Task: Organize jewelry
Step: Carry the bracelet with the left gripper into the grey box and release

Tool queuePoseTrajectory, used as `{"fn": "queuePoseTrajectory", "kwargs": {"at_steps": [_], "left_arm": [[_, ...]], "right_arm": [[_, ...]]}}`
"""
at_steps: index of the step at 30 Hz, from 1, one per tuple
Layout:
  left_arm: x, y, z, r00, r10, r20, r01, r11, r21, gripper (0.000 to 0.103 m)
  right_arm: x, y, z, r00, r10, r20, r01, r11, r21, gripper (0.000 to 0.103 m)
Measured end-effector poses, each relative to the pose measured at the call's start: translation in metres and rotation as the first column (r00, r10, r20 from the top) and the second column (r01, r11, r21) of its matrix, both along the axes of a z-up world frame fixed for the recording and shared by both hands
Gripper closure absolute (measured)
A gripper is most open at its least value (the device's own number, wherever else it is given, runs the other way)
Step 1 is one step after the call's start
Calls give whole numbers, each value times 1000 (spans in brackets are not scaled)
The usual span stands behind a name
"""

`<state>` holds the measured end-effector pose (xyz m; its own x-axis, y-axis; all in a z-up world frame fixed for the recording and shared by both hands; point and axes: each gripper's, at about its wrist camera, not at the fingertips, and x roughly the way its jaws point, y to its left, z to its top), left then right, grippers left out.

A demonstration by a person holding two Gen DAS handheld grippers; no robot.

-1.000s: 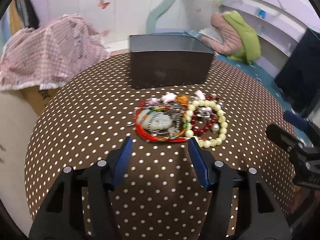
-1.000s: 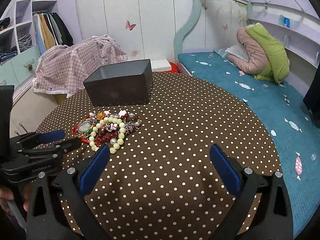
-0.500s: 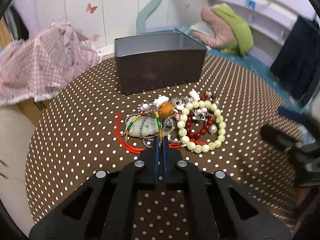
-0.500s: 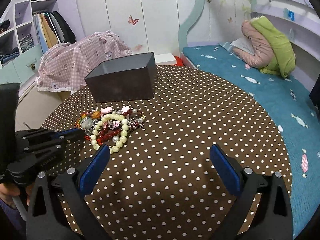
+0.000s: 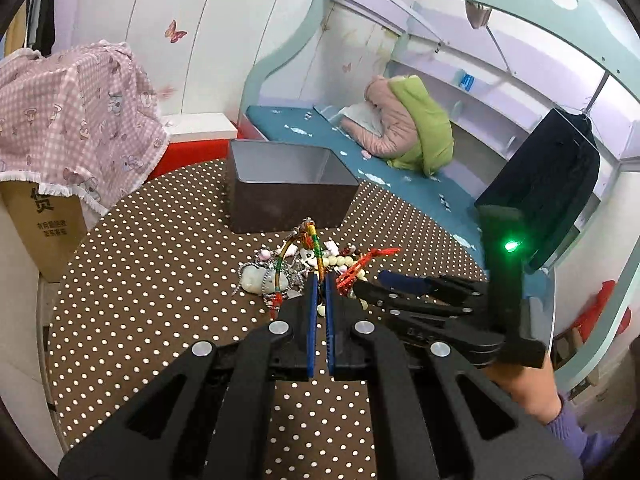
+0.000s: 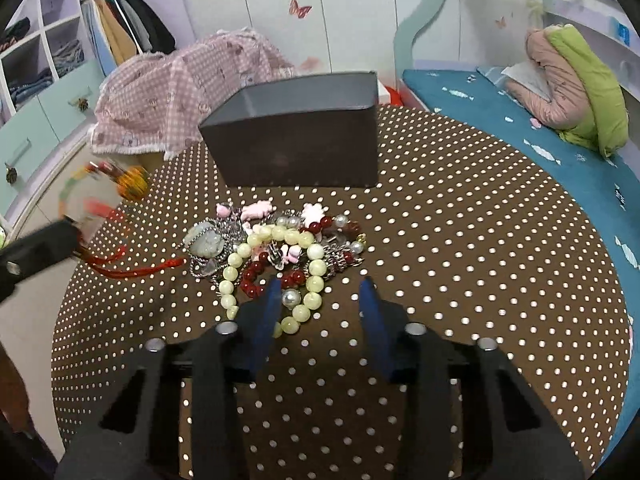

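Note:
A pile of jewelry (image 6: pixel 276 248) lies on the dotted table before an open dark box (image 6: pixel 296 152), which also shows in the left wrist view (image 5: pixel 288 188). My left gripper (image 5: pixel 319 280) is shut on a multicoloured cord bracelet (image 5: pixel 310 246) with red tassels (image 5: pixel 360 268) and holds it lifted above the pile; it appears blurred at the left of the right wrist view (image 6: pixel 128 184). My right gripper (image 6: pixel 320 292) is open, its fingers low over the pile's near edge beside the cream bead bracelet (image 6: pixel 308 300) and the dark red beads (image 6: pixel 256 276).
The round brown polka-dot table (image 6: pixel 480 280) stands beside a blue bed (image 6: pixel 520 120) with a green and pink bundle (image 6: pixel 576 80). A pink checked cloth (image 5: pixel 72 120) covers a cardboard box (image 5: pixel 44 220) at the left.
My left gripper closed on the cord bracelet and lifted it off the pile. My right gripper moved forward to the pile and narrowed its opening.

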<state>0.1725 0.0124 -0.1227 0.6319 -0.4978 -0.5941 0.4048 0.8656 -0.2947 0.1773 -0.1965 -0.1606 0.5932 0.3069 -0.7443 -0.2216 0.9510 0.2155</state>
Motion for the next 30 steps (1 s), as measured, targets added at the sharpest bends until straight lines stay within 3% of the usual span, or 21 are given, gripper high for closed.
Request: {"fn": "queuePoseTrajectory", "kwargs": {"at_steps": [1, 5, 11, 16, 22, 27, 30], "left_arm": [[-1, 0, 1, 1000, 5, 3, -5, 1000, 4, 100], [-1, 2, -1, 1000, 8, -13, -8, 1000, -2, 100], [12, 10, -1, 999, -21, -36, 19, 999, -39, 100], [26, 9, 21, 998, -58, -25, 56, 996, -71, 100], [49, -10, 53, 994, -105, 13, 106, 993, -54, 100], [95, -20, 74, 993, -118, 4, 117, 988, -98, 100], [128, -27, 74, 996, -86, -18, 84, 993, -88, 100]], "right_arm": [[2, 1, -2, 1000, 1, -5, -1, 1000, -3, 71], [6, 6, -4, 1000, 16, -18, -16, 1000, -18, 90], [-2, 3, 9, 1000, 22, 11, -22, 1000, 0, 95], [-12, -5, 46, 996, 39, 86, -41, 999, 24, 95], [0, -14, 85, 987, 38, 157, -43, 999, 30, 95], [31, -19, 113, 977, 19, 212, -31, 998, 53, 95], [52, -16, 118, 974, 8, 224, -19, 999, 47, 95]]}}
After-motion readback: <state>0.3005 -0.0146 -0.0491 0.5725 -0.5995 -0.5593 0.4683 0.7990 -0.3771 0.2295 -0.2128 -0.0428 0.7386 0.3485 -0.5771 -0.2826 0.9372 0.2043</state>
